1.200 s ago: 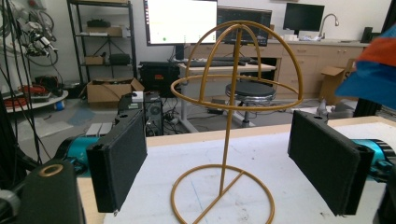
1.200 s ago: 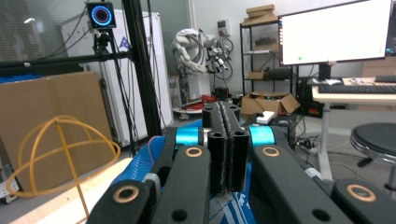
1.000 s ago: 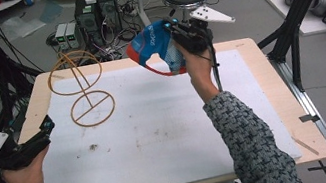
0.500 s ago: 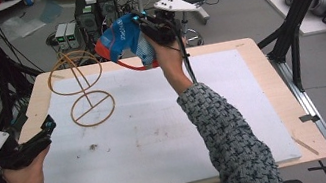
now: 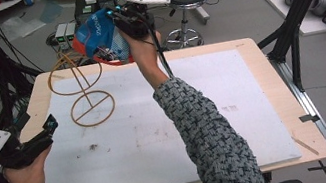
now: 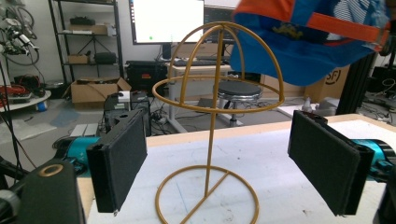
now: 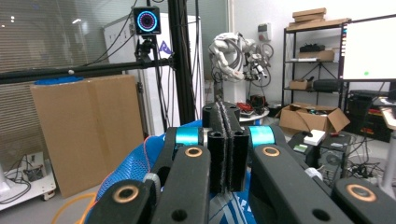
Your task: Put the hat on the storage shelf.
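While the right gripper [image 5: 124, 21] clamps a blue cap [image 5: 99, 35] aloft beside the wire stand [image 5: 81, 88], the left gripper [image 5: 41, 134] rests gaping.

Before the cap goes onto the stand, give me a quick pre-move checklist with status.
1. Grip on cap: ok. The right gripper is shut on the blue cap, its fingers pressed together on the fabric.
2. Cap clear of stand: ok. In the left gripper view it hangs above and to the side of the gold wire stand, not touching.
3. Stand upright: ok. Its base ring lies flat on the white mat.
4. Dome free: ok, nothing sits on it.
5. Left gripper out of the way: ok. It is open, short of the stand.
6. Cap opening facing down: cannot tell.
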Available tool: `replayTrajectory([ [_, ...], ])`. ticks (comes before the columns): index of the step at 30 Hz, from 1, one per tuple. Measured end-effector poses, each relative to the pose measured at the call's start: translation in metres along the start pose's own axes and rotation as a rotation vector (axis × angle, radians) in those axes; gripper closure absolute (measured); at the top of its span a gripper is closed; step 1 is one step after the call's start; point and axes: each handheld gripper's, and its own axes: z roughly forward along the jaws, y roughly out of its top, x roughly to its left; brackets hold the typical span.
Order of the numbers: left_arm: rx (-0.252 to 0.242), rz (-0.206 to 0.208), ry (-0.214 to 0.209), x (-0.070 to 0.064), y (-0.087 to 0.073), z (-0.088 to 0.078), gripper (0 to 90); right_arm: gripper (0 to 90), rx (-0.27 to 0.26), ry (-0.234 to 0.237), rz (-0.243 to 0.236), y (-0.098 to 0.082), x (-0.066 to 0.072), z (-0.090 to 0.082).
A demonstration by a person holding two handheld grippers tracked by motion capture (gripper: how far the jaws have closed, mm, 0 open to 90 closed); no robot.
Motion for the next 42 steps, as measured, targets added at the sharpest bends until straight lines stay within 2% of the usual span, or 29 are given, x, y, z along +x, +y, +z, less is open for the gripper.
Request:
replayTrajectory([
  [2,-0.003,-0.002,-0.002,-0.001,0.000,0.000,19.8,90.0,0.002,0.001,-0.002,0.000,0.002,0.003],
  [9,-0.002,-0.005,-0.002,0.001,0.001,-0.001,19.8,90.0,-0.010,0.019,0.005,0.003,0.026,0.028],
  [11,-0.002,-0.006,-0.001,0.001,0.001,-0.001,19.8,90.0,-0.009,0.018,-0.002,0.002,0.028,0.030],
  [12,-0.006,-0.009,0.001,0.002,0.001,-0.002,19.8,90.0,-0.006,0.027,-0.001,-0.001,0.036,0.036],
  [17,-0.006,-0.011,-0.001,0.002,0.001,-0.002,19.8,90.0,0.009,0.049,0.004,-0.007,0.046,0.045],
  [18,-0.006,-0.013,-0.006,0.002,0.001,-0.002,19.8,90.0,0.011,0.070,0.019,-0.010,0.050,0.048],
  [27,-0.007,-0.013,0.000,0.002,0.001,-0.003,19.8,90.0,0.046,0.140,0.003,-0.015,0.066,0.053],
  [34,-0.009,-0.015,0.000,0.003,0.002,-0.003,19.8,90.0,0.096,0.208,-0.013,-0.022,0.081,0.058],
  [42,-0.012,-0.016,0.004,0.003,0.002,-0.004,19.8,90.0,0.135,0.247,-0.030,-0.031,0.094,0.060],
])
